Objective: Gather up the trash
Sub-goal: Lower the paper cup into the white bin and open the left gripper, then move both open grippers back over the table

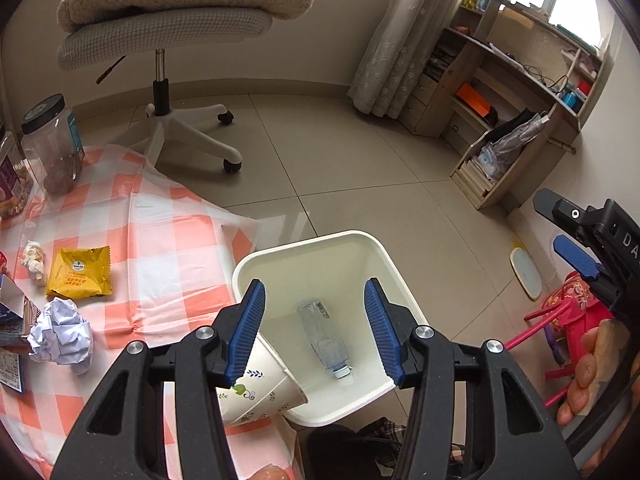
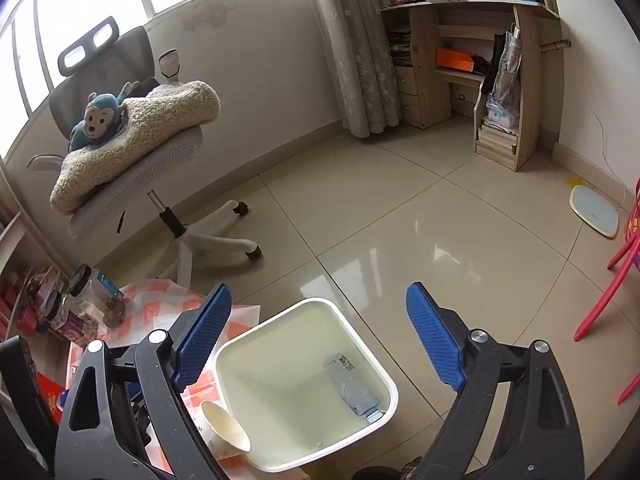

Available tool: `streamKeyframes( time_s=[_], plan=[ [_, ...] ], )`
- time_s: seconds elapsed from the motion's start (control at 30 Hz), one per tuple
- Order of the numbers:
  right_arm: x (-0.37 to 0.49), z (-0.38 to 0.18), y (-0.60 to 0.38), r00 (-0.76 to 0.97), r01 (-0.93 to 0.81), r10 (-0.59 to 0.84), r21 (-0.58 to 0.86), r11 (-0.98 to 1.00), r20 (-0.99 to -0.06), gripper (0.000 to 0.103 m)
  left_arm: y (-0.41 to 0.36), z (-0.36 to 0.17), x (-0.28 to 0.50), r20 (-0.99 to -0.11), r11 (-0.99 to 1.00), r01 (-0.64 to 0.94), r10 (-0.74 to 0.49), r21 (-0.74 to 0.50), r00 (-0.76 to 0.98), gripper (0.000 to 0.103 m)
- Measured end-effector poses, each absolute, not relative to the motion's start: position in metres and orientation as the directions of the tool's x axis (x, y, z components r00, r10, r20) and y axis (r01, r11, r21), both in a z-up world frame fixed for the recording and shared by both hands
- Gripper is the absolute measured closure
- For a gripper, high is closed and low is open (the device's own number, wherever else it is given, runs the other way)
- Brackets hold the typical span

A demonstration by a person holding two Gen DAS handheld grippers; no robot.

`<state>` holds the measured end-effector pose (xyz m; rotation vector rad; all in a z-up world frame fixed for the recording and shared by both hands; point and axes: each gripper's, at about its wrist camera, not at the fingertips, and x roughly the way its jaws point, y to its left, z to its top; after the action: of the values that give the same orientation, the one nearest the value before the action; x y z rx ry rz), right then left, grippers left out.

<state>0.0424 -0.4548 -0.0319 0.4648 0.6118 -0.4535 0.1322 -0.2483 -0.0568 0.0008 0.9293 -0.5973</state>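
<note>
Bin: a white square plastic bin (image 1: 370, 248) stands on the tiled floor, right beside the bench edge.
Bottle: a clear crushed plastic bottle (image 1: 326, 338) lies flat on the bottom of the bin. Its label is too small to read.
Cup: a white paper cup with little green leaf prints (image 1: 262, 390) is tipped on its side at the bin's rim.
Left gripper: the left gripper (image 1: 316, 332) hangs over the bin. Its blue jaws are part open. The left jaw touches the cup; I cannot tell if the cup is gripped.
Right gripper: the right gripper (image 2: 320, 336) is above the bin, jaws wide apart, nothing between them. Letters "DA" show on its black body.
Bench: a bench with a pink and white checked cloth (image 1: 160, 240).
Still on the bench: a yellow snack packet (image 1: 80, 272) with writing too small to read, a crumpled white paper ball (image 1: 60, 336), a small twisted tissue (image 1: 34, 262), and a clear jar with a black lid (image 1: 50, 144).
</note>
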Motion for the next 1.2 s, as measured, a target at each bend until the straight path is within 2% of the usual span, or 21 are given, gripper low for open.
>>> streamKeyframes(
  time_s=[0.1, 0.2, 0.23, 0.3, 0.43, 0.47, 0.57, 0.73, 0.8, 0.83, 0.9, 0.97, 1.2],
  plan=[
    [0.044, -0.031, -0.45, 0.729, 0.524, -0.266, 0.264, 0.81, -0.63, 0.016, -0.234, -0.048, 0.13, -0.741, 0.848, 0.476, -0.472, -0.233, 0.478, 0.049],
    [0.045, -0.032, -0.447, 0.731, 0.514, -0.257, 0.262, 0.817, -0.633, 0.016, -0.215, -0.045, 0.127, -0.757, 0.862, 0.464, -0.439, -0.204, 0.484, 0.036],
    [0.045, -0.031, -0.446, 0.732, 0.51, -0.254, 0.261, 0.82, -0.632, 0.016, -0.209, -0.048, 0.125, -0.776, 0.87, 0.461, -0.411, -0.176, 0.478, 0.028],
    [0.046, -0.031, -0.444, 0.734, 0.503, -0.25, 0.259, 0.824, -0.631, 0.014, -0.197, -0.064, 0.122, -0.825, 0.891, 0.437, -0.339, -0.127, 0.452, 0.022],
    [0.049, -0.032, -0.436, 0.734, 0.487, -0.239, 0.247, 0.837, -0.636, 0.014, -0.173, -0.111, 0.114, -0.885, 0.938, 0.326, -0.246, -0.116, 0.394, 0.022],
    [0.049, -0.032, -0.435, 0.734, 0.485, -0.24, 0.243, 0.84, -0.635, 0.014, -0.169, -0.124, 0.111, -0.897, 0.954, 0.29, -0.195, -0.079, 0.397, 0.022],
    [0.045, -0.03, -0.435, 0.734, 0.487, -0.26, 0.219, 0.845, -0.627, 0.012, -0.16, -0.151, 0.109, -0.894, 0.972, 0.186, 0.049, 0.146, 0.446, 0.022],
    [0.046, -0.035, -0.443, 0.72, 0.497, -0.251, 0.228, 0.837, -0.647, 0.011, -0.163, -0.186, 0.122, -0.925, 0.952, 0.209, 0.139, 0.223, 0.354, 0.022],
    [0.048, -0.035, -0.444, 0.719, 0.497, -0.241, 0.24, 0.834, -0.652, 0.011, -0.178, -0.183, 0.127, -0.908, 0.948, 0.214, 0.136, 0.235, 0.396, 0.022],
    [0.048, -0.035, -0.443, 0.721, 0.496, -0.239, 0.243, 0.834, -0.65, 0.011, -0.185, -0.177, 0.131, -0.903, 0.955, 0.222, 0.089, 0.197, 0.419, 0.022],
    [0.048, -0.033, -0.441, 0.724, 0.495, -0.243, 0.24, 0.835, -0.646, 0.011, -0.196, -0.158, 0.135, -0.894, 0.96, 0.277, -0.1, 0.028, 0.437, 0.022],
    [0.047, -0.032, -0.441, 0.725, 0.498, -0.249, 0.237, 0.834, -0.643, 0.011, -0.203, -0.138, 0.139, -0.872, 0.95, 0.305, -0.208, -0.071, 0.444, 0.022],
    [0.05, -0.031, -0.436, 0.728, 0.496, -0.253, 0.235, 0.836, -0.637, 0.011, -0.198, -0.083, 0.131, -0.793, 0.942, 0.324, -0.261, -0.086, 0.55, 0.022]
  ],
)
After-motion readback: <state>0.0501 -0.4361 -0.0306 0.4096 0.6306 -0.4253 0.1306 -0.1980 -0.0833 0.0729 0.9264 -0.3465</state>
